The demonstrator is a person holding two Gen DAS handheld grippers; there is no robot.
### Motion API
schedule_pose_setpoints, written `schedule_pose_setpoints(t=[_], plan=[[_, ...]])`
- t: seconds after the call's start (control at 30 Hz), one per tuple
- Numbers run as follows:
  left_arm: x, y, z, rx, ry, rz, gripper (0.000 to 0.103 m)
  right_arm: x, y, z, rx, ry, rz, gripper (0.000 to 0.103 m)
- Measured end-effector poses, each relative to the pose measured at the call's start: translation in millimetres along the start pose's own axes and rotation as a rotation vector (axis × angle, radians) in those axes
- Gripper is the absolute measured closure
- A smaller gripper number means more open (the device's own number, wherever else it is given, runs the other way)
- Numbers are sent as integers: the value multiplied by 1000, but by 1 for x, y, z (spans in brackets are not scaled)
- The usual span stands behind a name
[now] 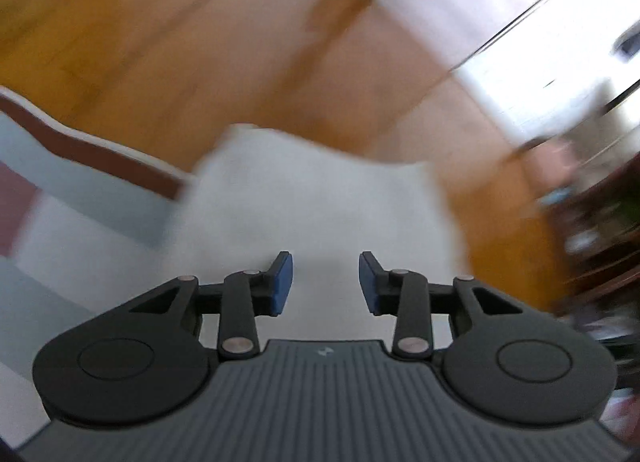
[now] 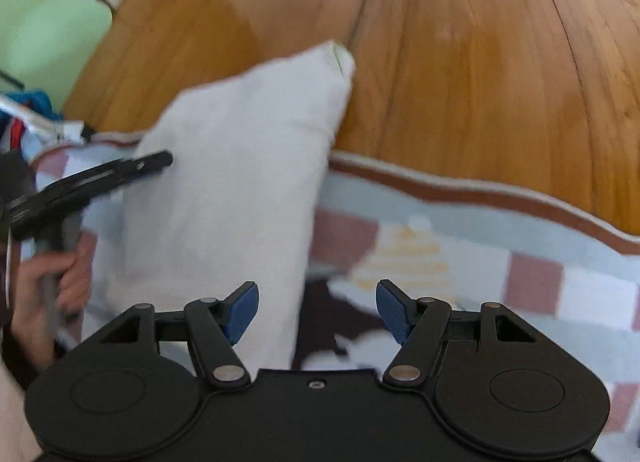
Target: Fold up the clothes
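Note:
A white garment lies in a long folded strip on a checked bedcover, its far end against a wooden headboard. My left gripper hovers over the near part of the garment, open, with nothing between its blue pads. The left wrist view is blurred by motion. In the right wrist view the white garment runs up the left half. My right gripper is open over its right edge and the bedcover. The left gripper shows side-on at the garment's left edge, held by a hand.
The wooden headboard curves along the far side of the bed. Dark shelves stand at the right. Blue and white items sit by a green wall at the far left. A dark patch marks the bedcover.

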State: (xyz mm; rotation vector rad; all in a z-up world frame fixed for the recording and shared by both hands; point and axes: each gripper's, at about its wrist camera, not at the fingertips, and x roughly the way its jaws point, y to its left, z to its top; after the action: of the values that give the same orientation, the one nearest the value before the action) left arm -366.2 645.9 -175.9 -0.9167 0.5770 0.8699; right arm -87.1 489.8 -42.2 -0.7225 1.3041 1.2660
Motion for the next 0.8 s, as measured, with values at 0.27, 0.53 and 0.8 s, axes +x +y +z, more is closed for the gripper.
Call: schedule_pose_setpoints(t=[0.27,0.53,0.8], plan=[[-16,50,6,-108,-53,125,80,18,-4,29,-35,-20,98,32],[-32,86,0,-202,-106,-168,52,98,-55,43,218,-237,373,19],[-26,85,-5,-226,-62,-281,37,144,-72,44,418,-131,555,19]])
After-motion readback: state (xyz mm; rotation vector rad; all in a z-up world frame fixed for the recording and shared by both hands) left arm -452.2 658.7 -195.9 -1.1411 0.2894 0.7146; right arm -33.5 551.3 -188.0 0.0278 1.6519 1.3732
